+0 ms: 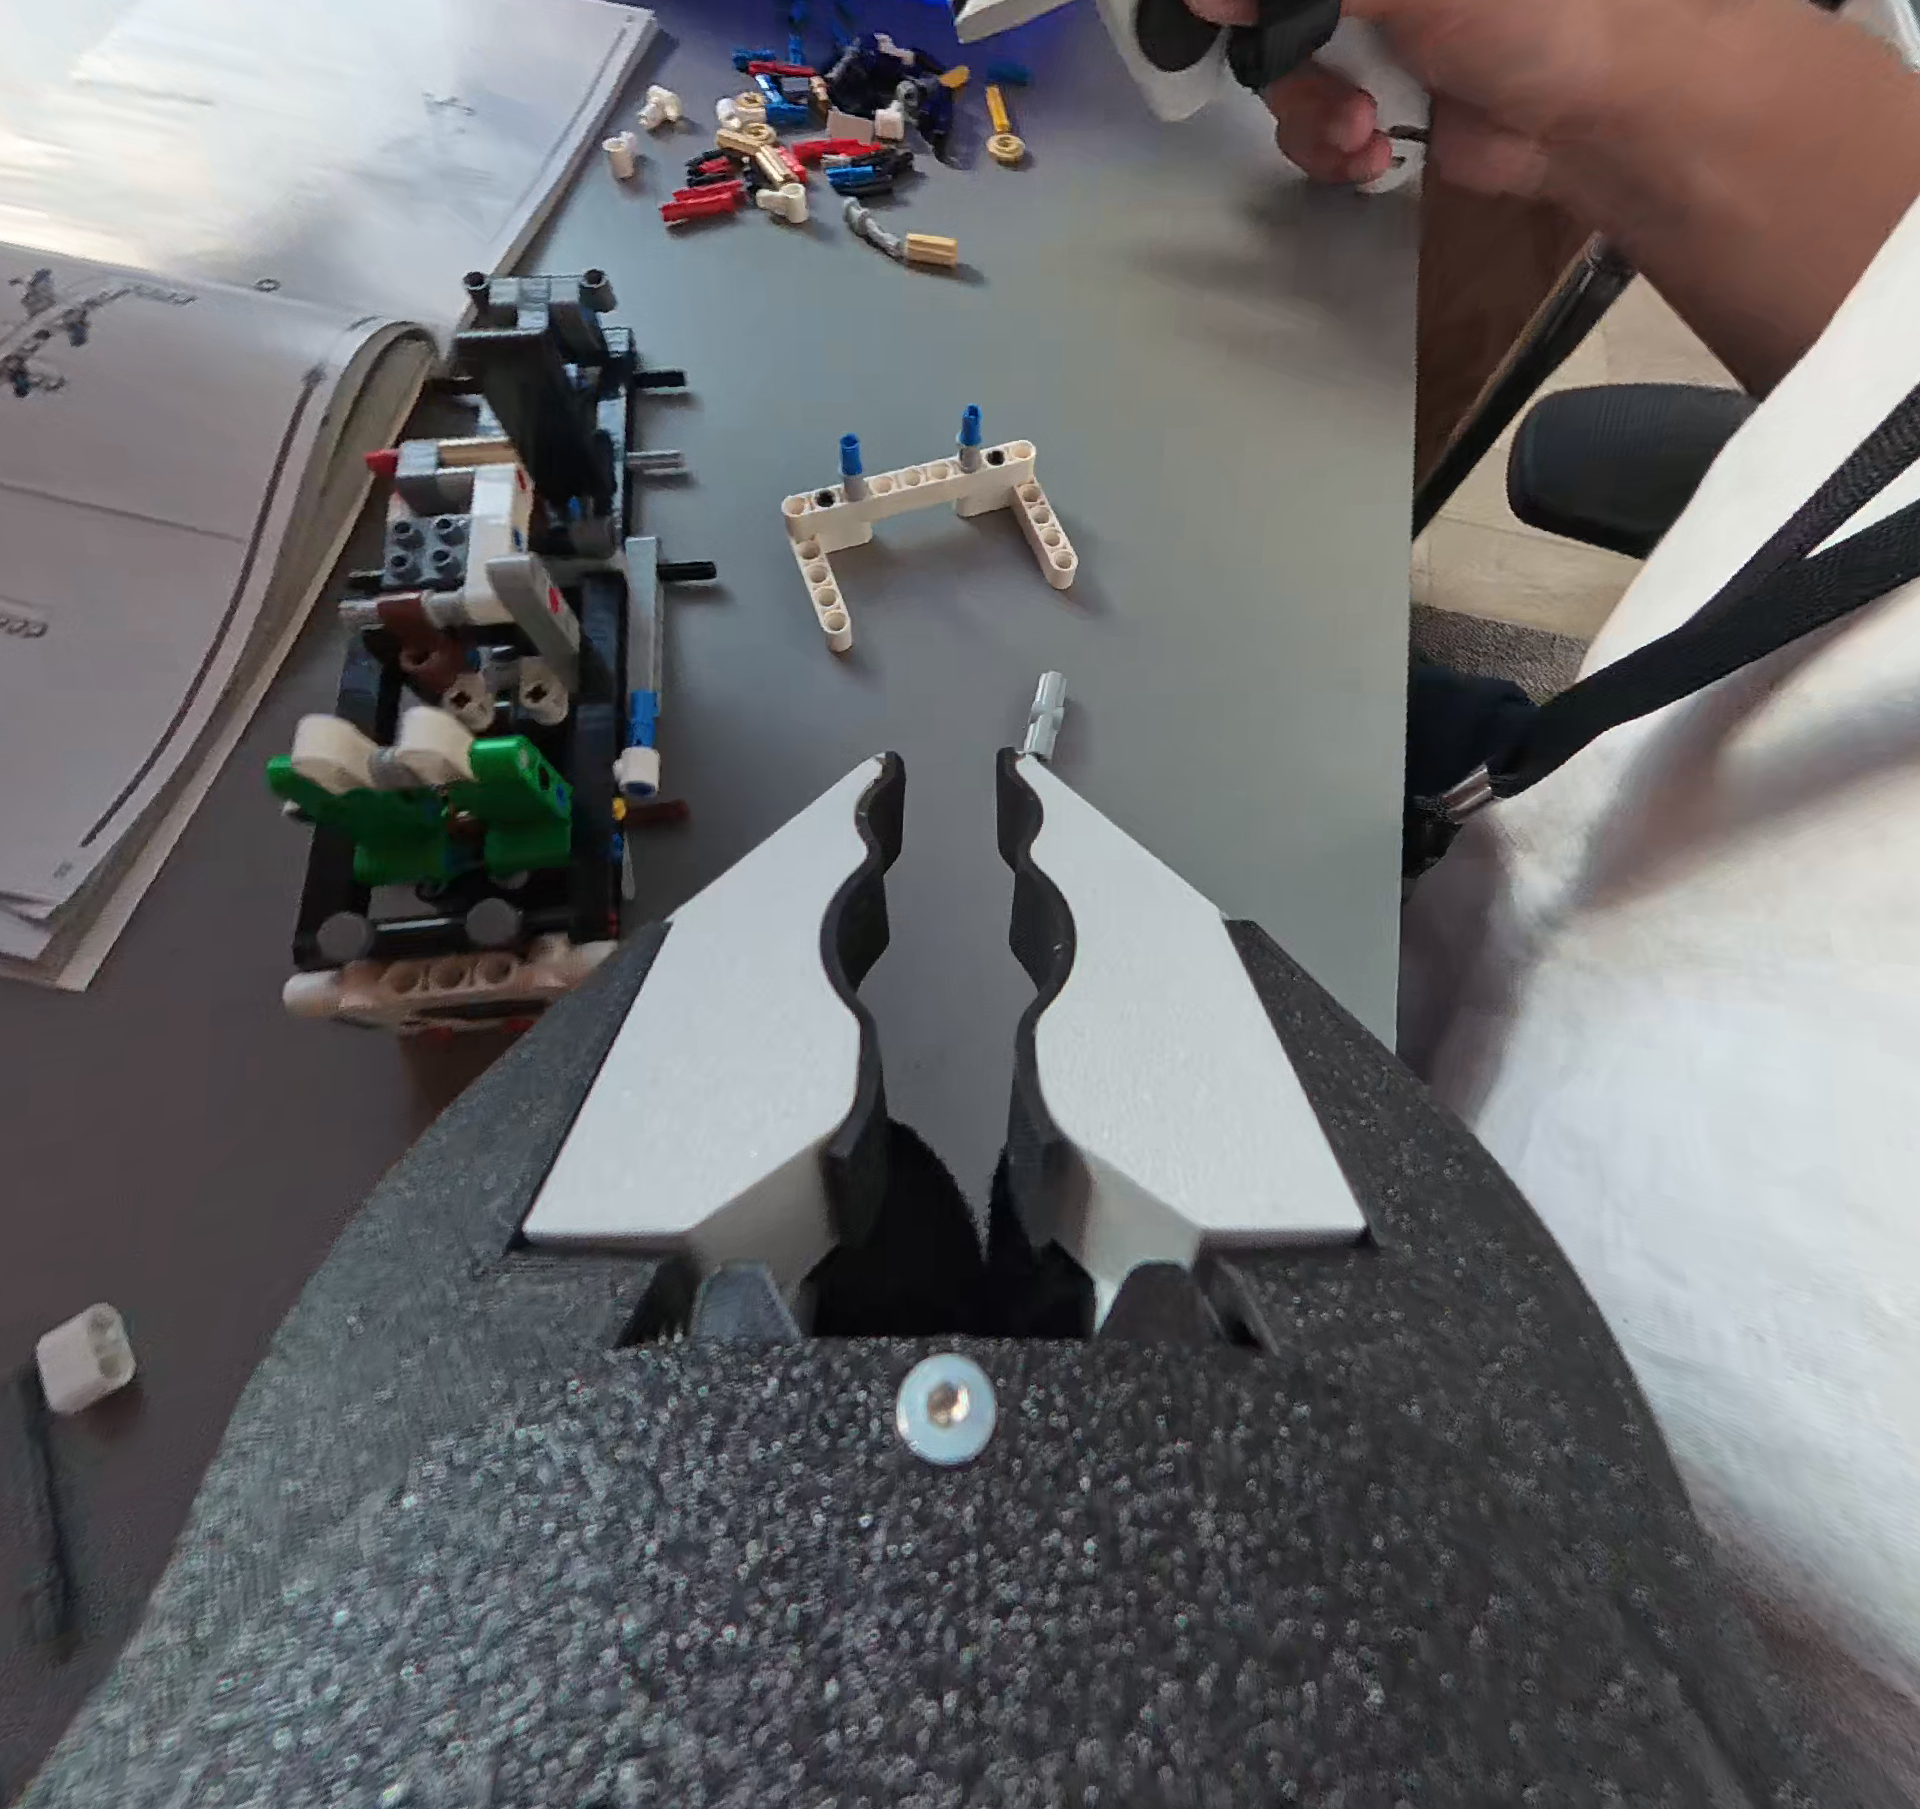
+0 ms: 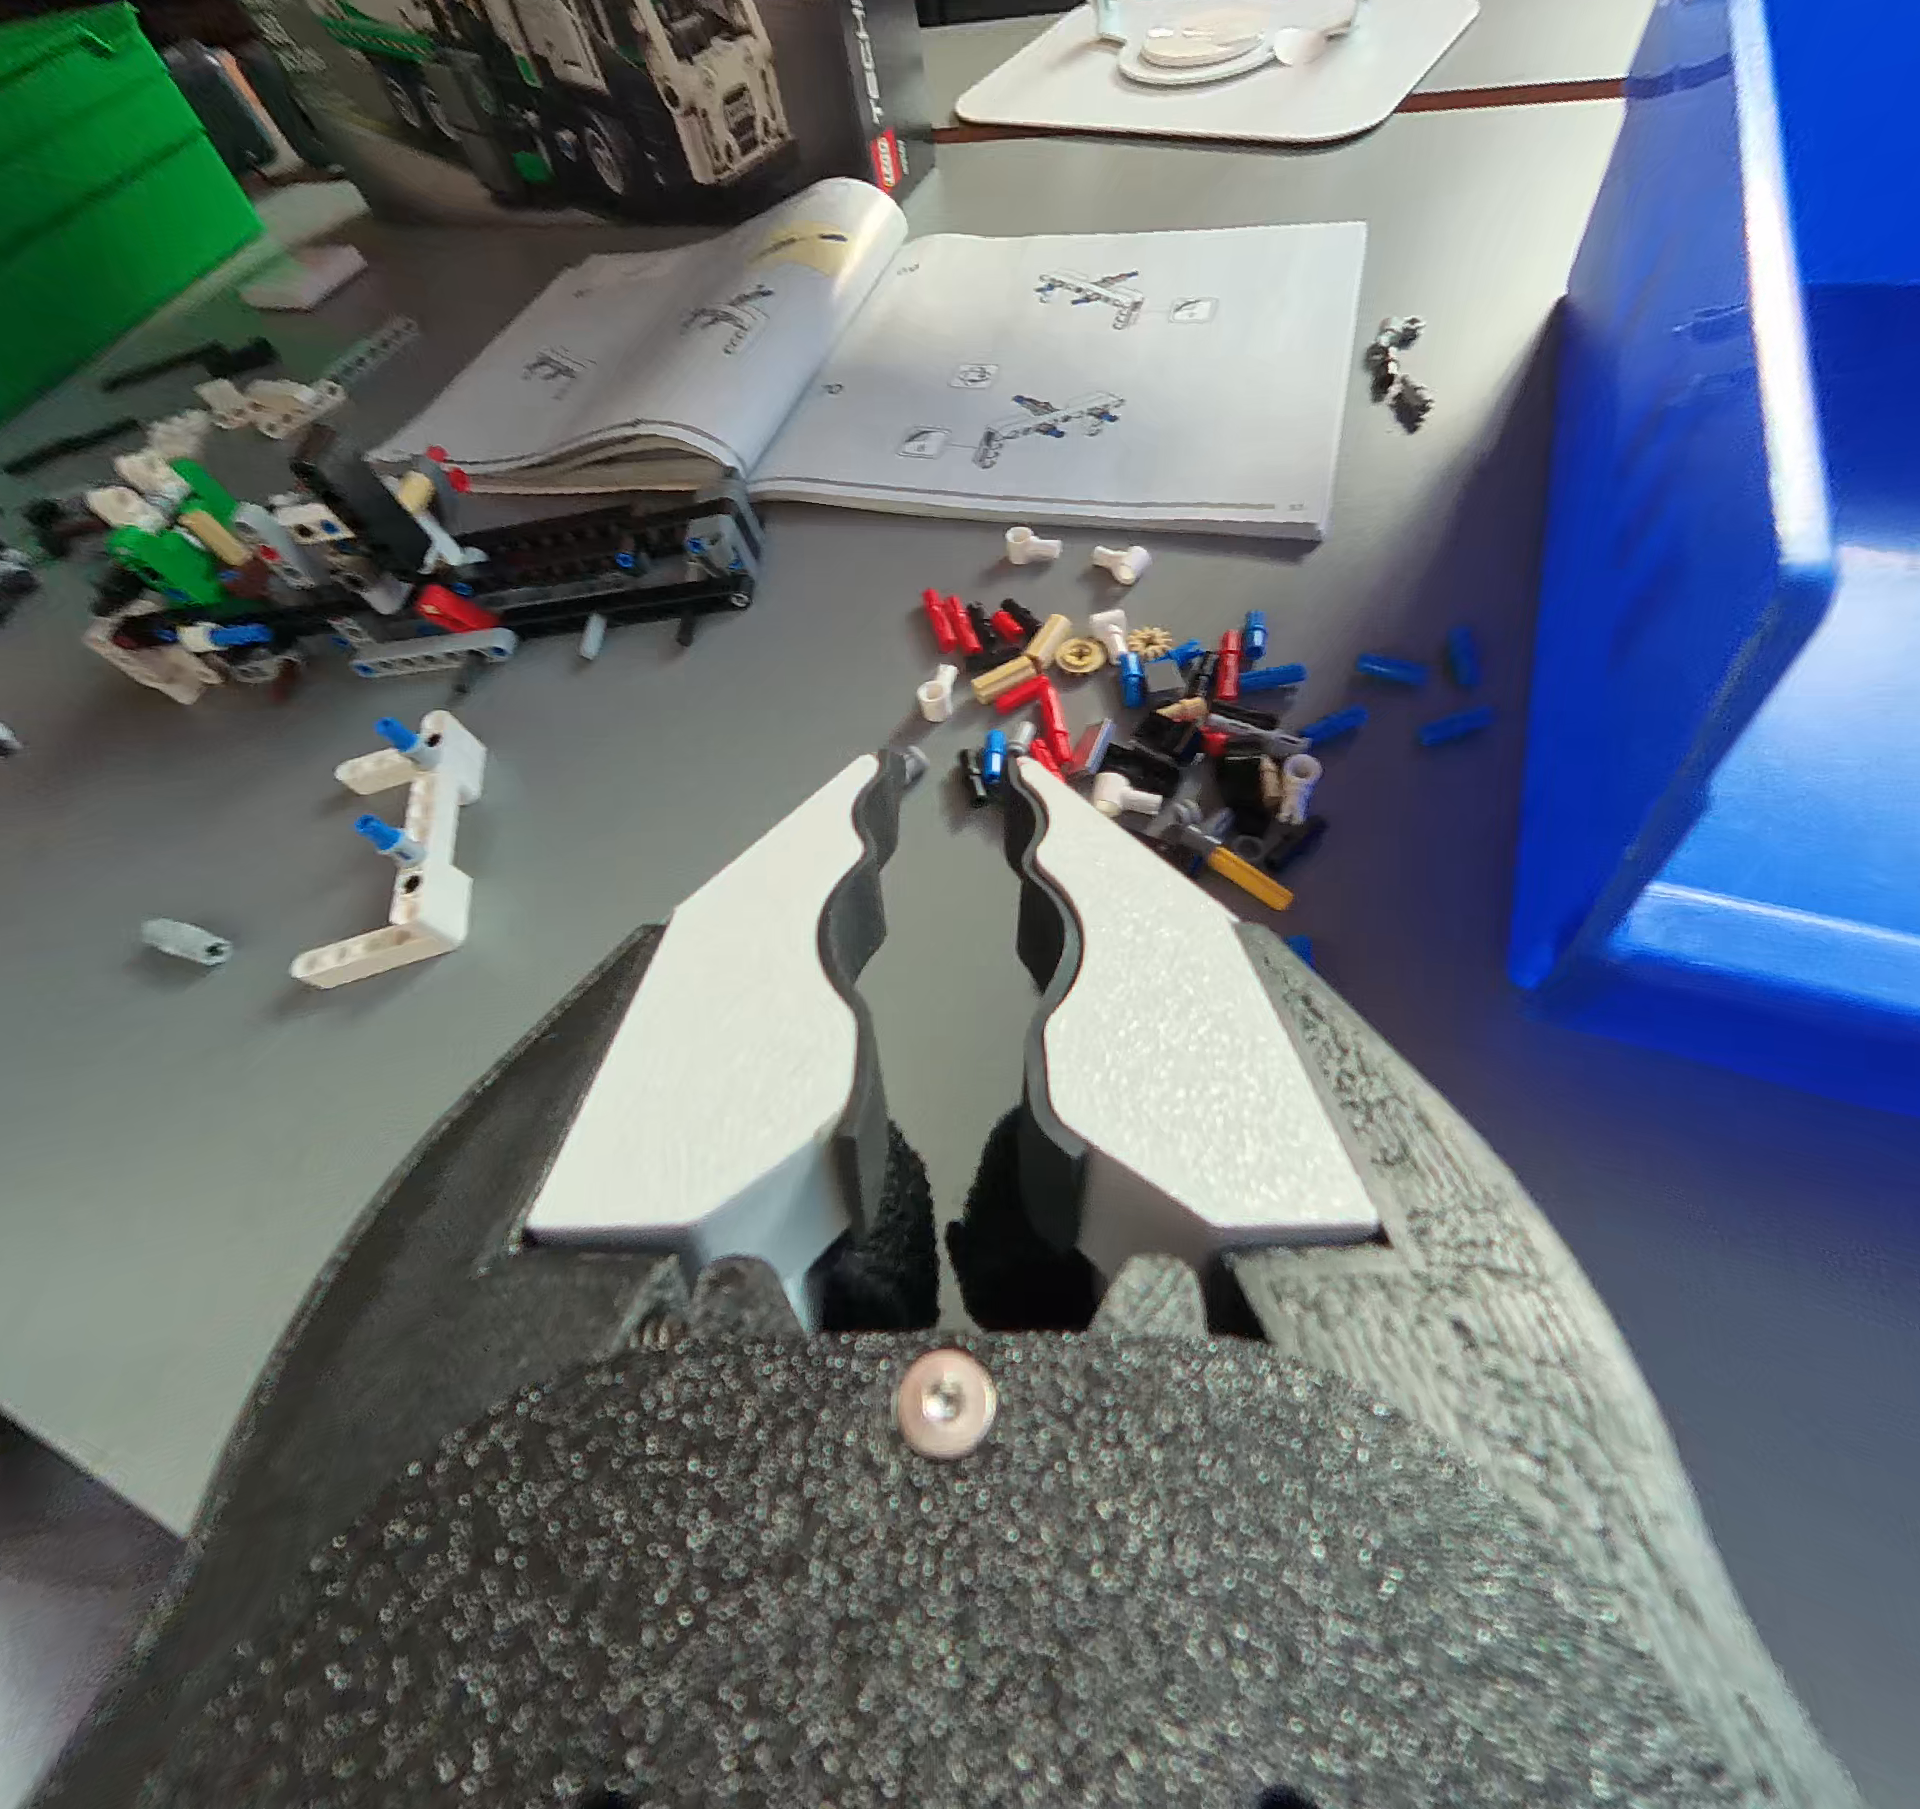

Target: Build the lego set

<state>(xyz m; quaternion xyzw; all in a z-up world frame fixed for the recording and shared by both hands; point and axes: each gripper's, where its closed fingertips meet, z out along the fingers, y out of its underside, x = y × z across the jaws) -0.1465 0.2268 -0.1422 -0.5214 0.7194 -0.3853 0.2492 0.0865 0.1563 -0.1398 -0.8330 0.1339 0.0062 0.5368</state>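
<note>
Left gripper (image 1: 948, 772) and right gripper (image 2: 948, 772) both hover fingers apart and empty over grey table (image 1: 1195, 409), chassis build (image 1: 488, 637) beside open manual (image 2: 935, 377), white beam frame (image 1: 925, 523) central, loose parts pile (image 2: 1132, 710) by blue bin (image 2: 1714, 512), grey pin (image 1: 1044, 715) at left fingertip.

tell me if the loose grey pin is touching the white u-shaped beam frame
Apart. The right wrist view shows the grey pin lying left of the white frame with bare table between them; the left wrist view shows the same gap.

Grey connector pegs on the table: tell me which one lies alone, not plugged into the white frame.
The loose grey peg, lying flat beside the left gripper; the other two stand upright in the white frame, each blue-tipped.
</note>
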